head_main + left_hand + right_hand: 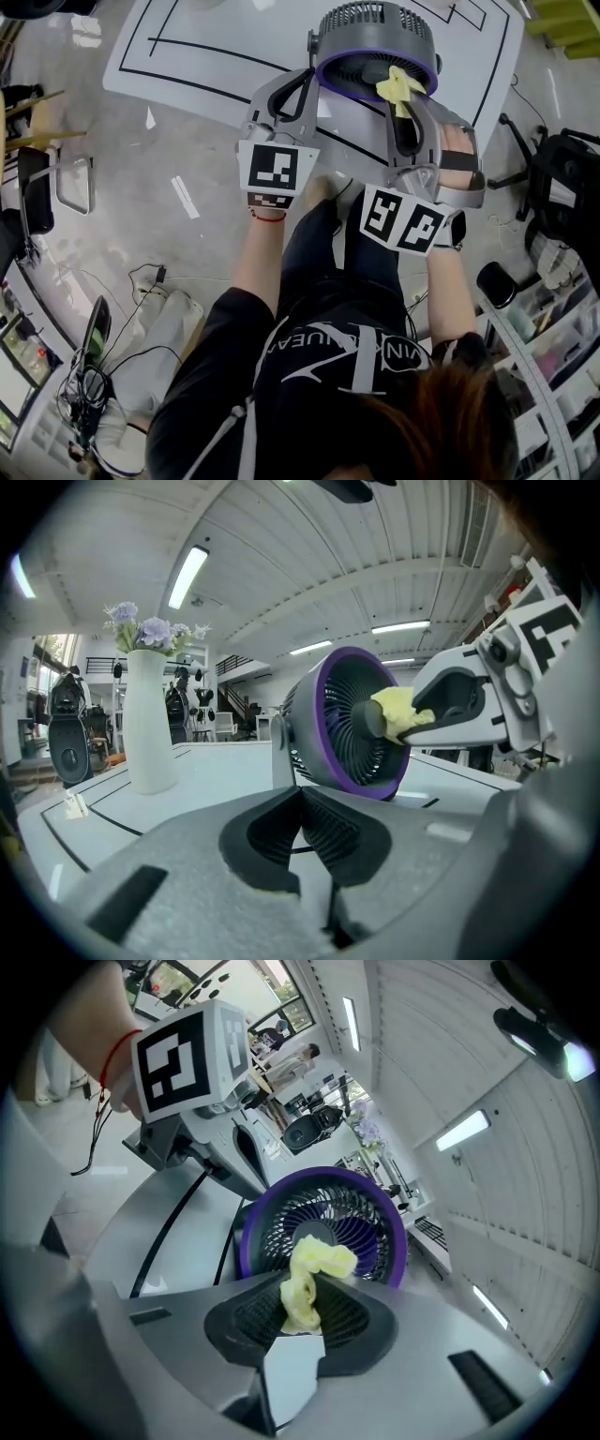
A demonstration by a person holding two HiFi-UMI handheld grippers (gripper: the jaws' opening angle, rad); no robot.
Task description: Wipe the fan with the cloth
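While the white tabletop (206, 66), marked with black lines, is carrying everything listed, the items are running from largest to smallest.

- Fan (375, 47): grey housing with a purple ring, sitting on the tabletop with its grille facing the person.
- Black chair (562, 187): standing on the floor off the tabletop's right side.
- Vase (150, 719): white and upright, holding pale purple flowers (150, 630); in the left gripper view it is standing left of the fan and well apart from it.
- Right gripper (405, 108): reaching over the fan's front and covering part of the ring, its jaws pinching the cloth.
- Left gripper (291, 89): hovering just beside the fan's left side with its jaws pressed together on nothing.
- Cloth (314, 1279): yellow and crumpled, its free end pressing against the hub at the middle of the grille.
- Cables (141, 281): lying loose on the floor to the person's left.
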